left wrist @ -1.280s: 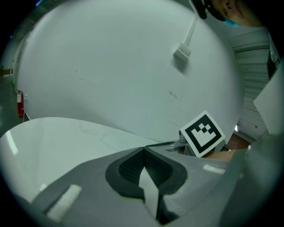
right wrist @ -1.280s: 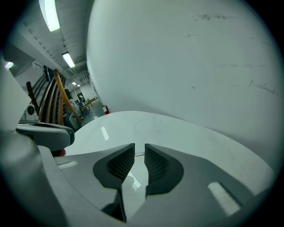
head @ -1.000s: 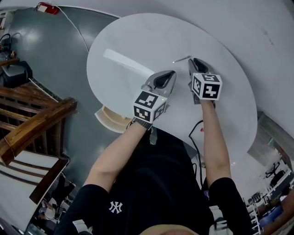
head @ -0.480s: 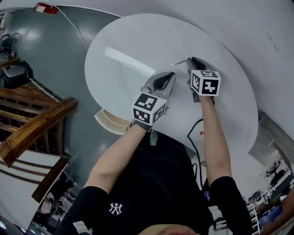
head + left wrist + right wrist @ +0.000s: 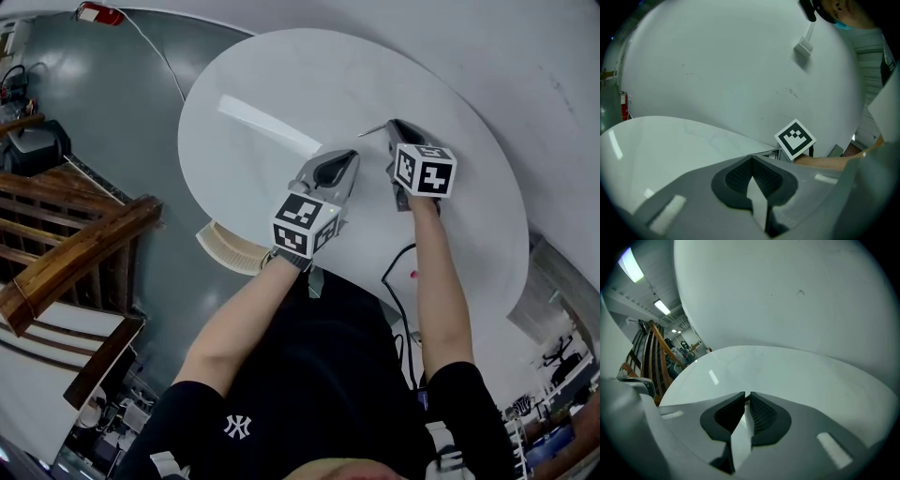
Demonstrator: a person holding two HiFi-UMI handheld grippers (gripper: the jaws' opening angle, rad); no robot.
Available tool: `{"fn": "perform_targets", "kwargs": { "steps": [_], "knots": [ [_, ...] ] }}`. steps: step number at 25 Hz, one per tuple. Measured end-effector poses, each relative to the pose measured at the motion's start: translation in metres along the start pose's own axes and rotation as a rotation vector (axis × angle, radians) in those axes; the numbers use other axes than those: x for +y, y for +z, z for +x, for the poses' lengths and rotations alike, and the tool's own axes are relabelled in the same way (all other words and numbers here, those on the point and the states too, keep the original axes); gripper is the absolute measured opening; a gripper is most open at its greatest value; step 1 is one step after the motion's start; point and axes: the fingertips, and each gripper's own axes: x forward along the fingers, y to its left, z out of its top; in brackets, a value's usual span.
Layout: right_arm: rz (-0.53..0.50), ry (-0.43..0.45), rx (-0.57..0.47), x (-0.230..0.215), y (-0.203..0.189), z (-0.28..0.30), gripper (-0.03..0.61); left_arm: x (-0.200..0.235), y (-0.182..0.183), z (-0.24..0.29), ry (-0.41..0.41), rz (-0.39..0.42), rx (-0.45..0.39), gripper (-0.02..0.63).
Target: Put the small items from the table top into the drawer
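A thin metal pin [image 5: 370, 129] lies on the round white table [image 5: 272, 84], poking left from my right gripper's tip. My right gripper [image 5: 387, 127] points steeply down at the table. Its jaws have just been closing and stand almost together [image 5: 746, 398] with the pin's end between the pads. My left gripper [image 5: 351, 156] hovers just left of it, shut with nothing held, its pads meeting [image 5: 751, 160]. In the left gripper view the right gripper's marker cube [image 5: 795, 138] shows just ahead. A pale open drawer [image 5: 228, 247] sticks out under the table's near-left edge.
A wooden stair rail [image 5: 75, 253] stands on the left over the grey floor. A black cable [image 5: 398, 281] hangs by the table's near edge. A white wall [image 5: 787, 291] rises behind the table.
My right gripper has sunk a little toward the table at the pin and its jaws have narrowed. The left gripper has stayed where it was.
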Motion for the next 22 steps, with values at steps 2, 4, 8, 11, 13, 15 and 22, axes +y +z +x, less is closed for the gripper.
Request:
{"fn": "perform_targets", "kwargs": {
  "steps": [2,4,8,11,13,15,22],
  "knots": [
    [0.026,0.009,-0.013,0.0,0.001,-0.003,0.055,-0.001,0.0,-0.001,0.0,0.001,-0.001,0.0],
    [0.051,0.017,-0.031,0.0,0.002,-0.008,0.051,-0.002,-0.001,-0.001,-0.001,0.003,-0.002,0.0],
    [0.085,0.032,-0.071,0.004,0.007,-0.018,0.04,-0.005,0.0,-0.005,-0.004,0.008,-0.008,0.0],
    [0.093,0.037,-0.097,0.008,0.009,-0.027,0.035,-0.008,0.0,-0.009,-0.006,0.013,-0.014,0.0],
    [0.095,0.038,-0.117,0.011,0.011,-0.034,0.032,-0.01,0.001,-0.012,-0.009,0.017,-0.02,0.0],
    [0.093,0.038,-0.134,0.014,0.013,-0.042,0.031,-0.013,0.001,-0.016,-0.013,0.022,-0.025,0.0],
    [0.087,0.044,-0.194,0.036,0.012,-0.075,0.031,-0.027,0.0,-0.038,-0.029,0.037,-0.05,0.0]
  ]
}}
